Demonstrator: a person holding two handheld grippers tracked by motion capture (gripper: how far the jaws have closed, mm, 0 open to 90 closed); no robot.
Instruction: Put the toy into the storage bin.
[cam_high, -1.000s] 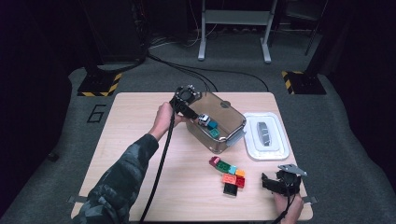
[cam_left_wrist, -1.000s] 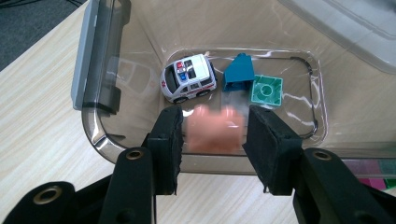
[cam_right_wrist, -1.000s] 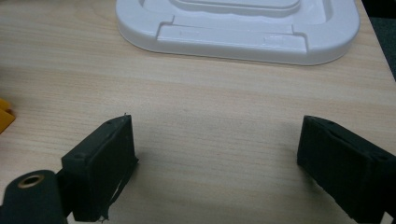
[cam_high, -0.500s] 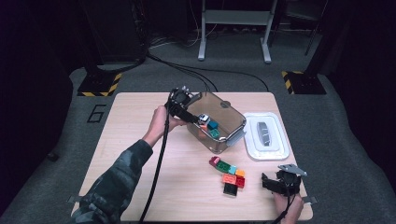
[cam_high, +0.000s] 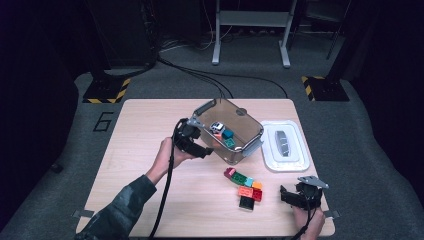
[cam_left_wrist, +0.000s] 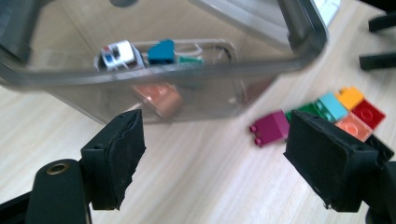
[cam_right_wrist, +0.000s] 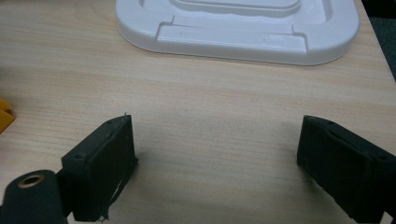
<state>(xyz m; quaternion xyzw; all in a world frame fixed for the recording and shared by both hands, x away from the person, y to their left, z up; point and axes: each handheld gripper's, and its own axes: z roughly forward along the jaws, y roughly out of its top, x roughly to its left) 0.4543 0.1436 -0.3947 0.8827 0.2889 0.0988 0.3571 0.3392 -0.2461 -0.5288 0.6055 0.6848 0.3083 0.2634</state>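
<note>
The left gripper (cam_high: 206, 151) is hovering just outside the clear bin (cam_high: 250, 131), its fingers (cam_left_wrist: 114, 156) released with nothing between them, having just been opening. Beyond the fingers, inside the bin, a toy car (cam_left_wrist: 119, 53), teal blocks and an orange block (cam_left_wrist: 159, 98) are lying. The right gripper (cam_right_wrist: 215, 170) is resting with its fingers spread over bare surface (cam_right_wrist: 210, 107), the white lid (cam_right_wrist: 233, 28) ahead.
</note>
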